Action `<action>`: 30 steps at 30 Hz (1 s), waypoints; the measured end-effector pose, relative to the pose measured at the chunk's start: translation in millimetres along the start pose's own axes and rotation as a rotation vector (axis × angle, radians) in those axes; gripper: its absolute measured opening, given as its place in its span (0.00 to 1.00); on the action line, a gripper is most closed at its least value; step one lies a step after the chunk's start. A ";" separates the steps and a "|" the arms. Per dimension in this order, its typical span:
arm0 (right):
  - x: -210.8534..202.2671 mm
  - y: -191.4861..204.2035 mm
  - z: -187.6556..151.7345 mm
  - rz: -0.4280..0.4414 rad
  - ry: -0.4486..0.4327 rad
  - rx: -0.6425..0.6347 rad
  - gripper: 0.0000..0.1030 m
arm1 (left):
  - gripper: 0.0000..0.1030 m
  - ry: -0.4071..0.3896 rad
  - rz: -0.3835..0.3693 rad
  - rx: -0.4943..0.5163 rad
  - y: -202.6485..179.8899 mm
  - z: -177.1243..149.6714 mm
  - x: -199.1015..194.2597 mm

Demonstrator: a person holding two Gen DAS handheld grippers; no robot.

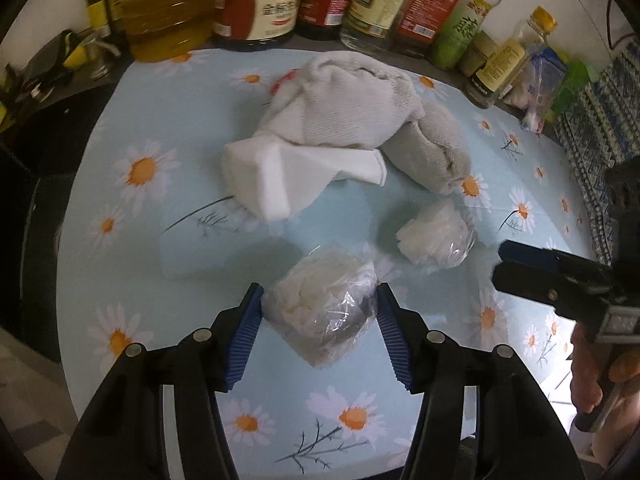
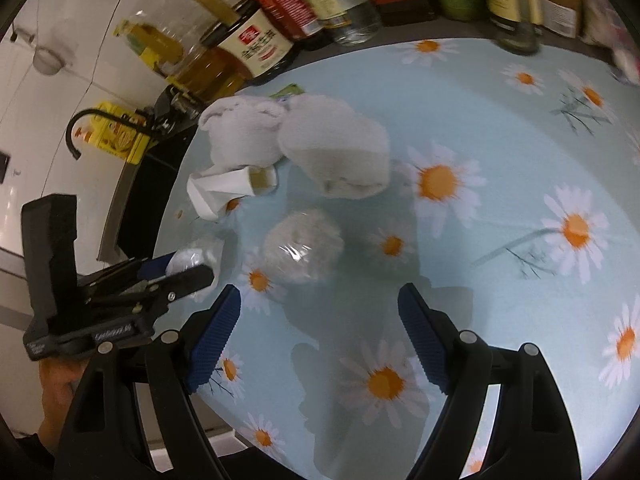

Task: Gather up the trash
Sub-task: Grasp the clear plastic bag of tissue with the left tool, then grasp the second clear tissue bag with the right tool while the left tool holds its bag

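Two wads of white tissue in clear plastic lie on the daisy-print tablecloth [image 1: 120, 280]. My left gripper [image 1: 318, 300] has its blue pads against both sides of the near wad [image 1: 324, 304], also seen in the right wrist view [image 2: 192, 258]. The second wad [image 1: 436, 238] lies to its right, and in the right wrist view [image 2: 302, 246] it sits just beyond my right gripper [image 2: 320, 308], which is open and empty. A crumpled paper cup [image 2: 228, 190] lies by the grey cloths [image 1: 344, 108].
A row of oil and sauce bottles [image 1: 256, 0] lines the back of the table. A small spice jar [image 1: 496, 72] and plastic bags [image 1: 540, 92] stand at the back right. A black stove [image 1: 36, 152] adjoins the table's left edge.
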State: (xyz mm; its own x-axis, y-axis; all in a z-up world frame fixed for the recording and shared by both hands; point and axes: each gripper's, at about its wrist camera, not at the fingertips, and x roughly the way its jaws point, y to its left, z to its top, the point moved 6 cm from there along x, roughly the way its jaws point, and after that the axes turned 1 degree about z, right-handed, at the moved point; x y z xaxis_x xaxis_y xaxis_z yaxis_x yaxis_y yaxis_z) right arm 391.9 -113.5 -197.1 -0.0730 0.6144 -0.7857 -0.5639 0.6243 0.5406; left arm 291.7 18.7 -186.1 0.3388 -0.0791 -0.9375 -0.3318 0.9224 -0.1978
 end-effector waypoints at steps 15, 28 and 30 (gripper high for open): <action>42.1 23.5 18.9 -0.077 0.067 -0.146 0.71 | 0.53 -0.007 -0.007 -0.153 24.4 -36.6 -17.0; 49.7 29.2 17.1 -0.117 0.087 -0.173 0.55 | 0.53 -0.017 0.005 -0.186 33.6 -47.4 -24.0; 46.0 32.9 14.6 -0.116 0.078 -0.175 0.55 | 0.53 -0.019 0.003 -0.182 33.0 -47.4 -24.9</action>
State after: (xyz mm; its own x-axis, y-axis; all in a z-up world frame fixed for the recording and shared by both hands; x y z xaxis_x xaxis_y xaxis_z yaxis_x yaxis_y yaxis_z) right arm 381.9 -57.7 -211.0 -0.0587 0.4997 -0.8642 -0.7060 0.5912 0.3898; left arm 230.6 33.2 -182.9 0.3541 -0.0679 -0.9328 -0.4856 0.8390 -0.2454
